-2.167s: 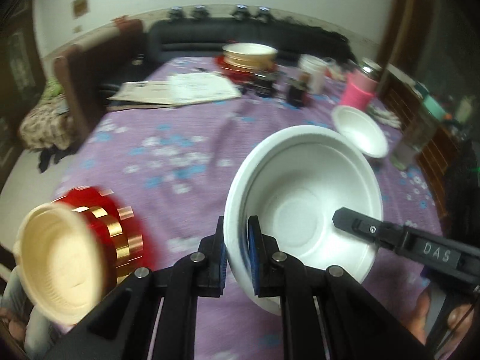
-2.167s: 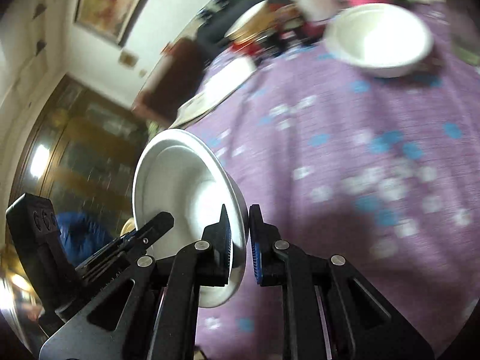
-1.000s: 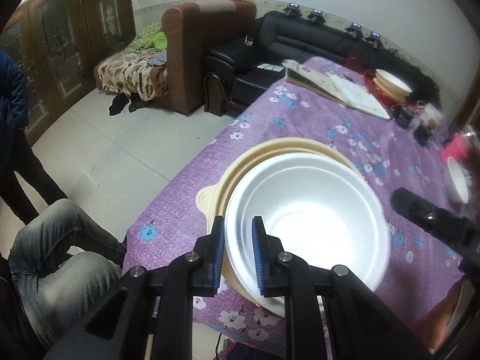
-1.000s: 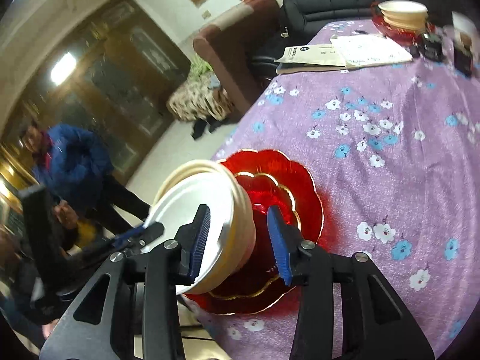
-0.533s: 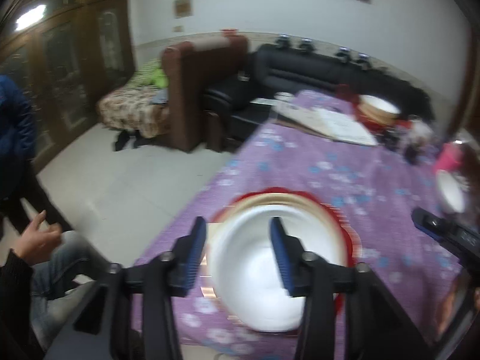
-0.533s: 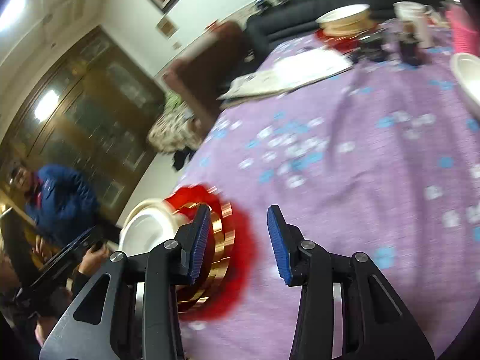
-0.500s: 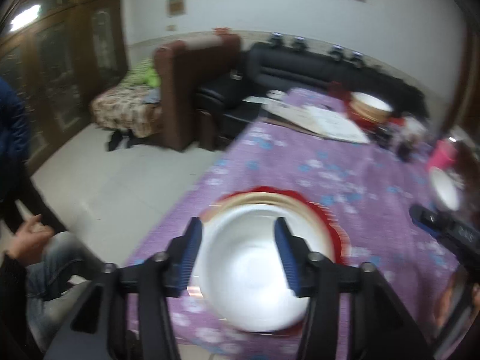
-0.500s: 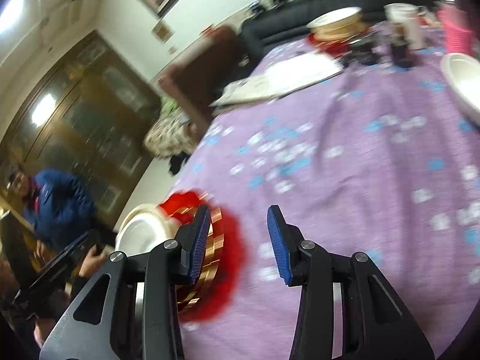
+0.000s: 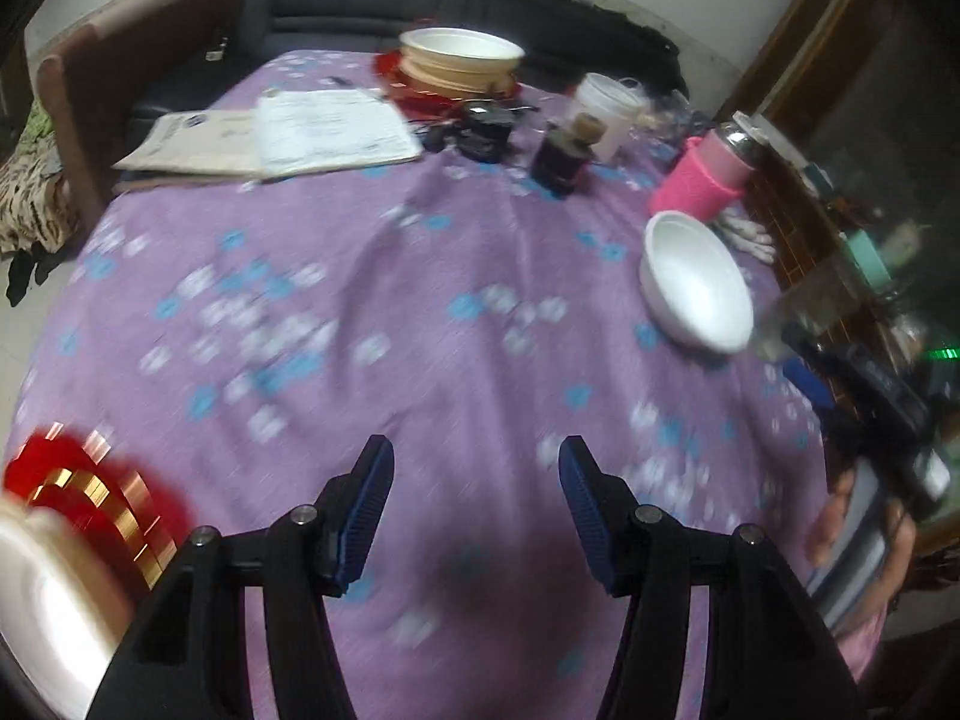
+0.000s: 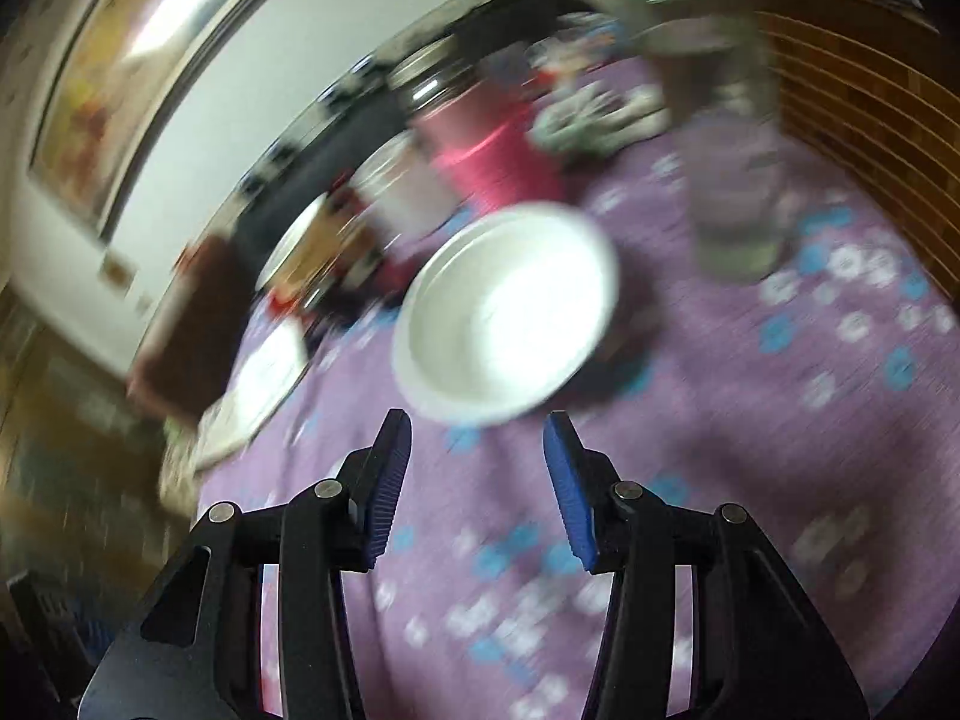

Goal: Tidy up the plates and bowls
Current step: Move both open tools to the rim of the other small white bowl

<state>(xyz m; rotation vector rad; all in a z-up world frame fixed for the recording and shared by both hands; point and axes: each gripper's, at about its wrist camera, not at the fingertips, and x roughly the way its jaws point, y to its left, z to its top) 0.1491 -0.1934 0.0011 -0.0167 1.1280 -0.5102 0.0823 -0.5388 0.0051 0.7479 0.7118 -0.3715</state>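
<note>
My left gripper (image 9: 474,489) is open over bare purple tablecloth (image 9: 420,300), with nothing between its fingers. At the bottom left edge sits the red and gold plate (image 9: 90,498) with the stacked cream and white bowls (image 9: 48,606) on it. A lone white bowl (image 9: 696,282) rests far right, beside the pink cup (image 9: 702,180). My right gripper (image 10: 477,462) hangs just short of that white bowl (image 10: 510,306); its jaws are opening and hold nothing. A second stack of bowls (image 9: 459,63) on a red plate stands at the far end.
Papers (image 9: 276,138) lie at the back left. Dark jars (image 9: 561,156), a white tub (image 9: 606,111) and a clear glass (image 10: 732,180) crowd the back right. A wooden slatted edge (image 10: 870,120) borders the table's right side. A black sofa (image 9: 360,6) stands behind.
The left gripper let go of the white bowl on the cream bowl and red plate, then swung right. The right gripper swept right across the table to the lone white bowl.
</note>
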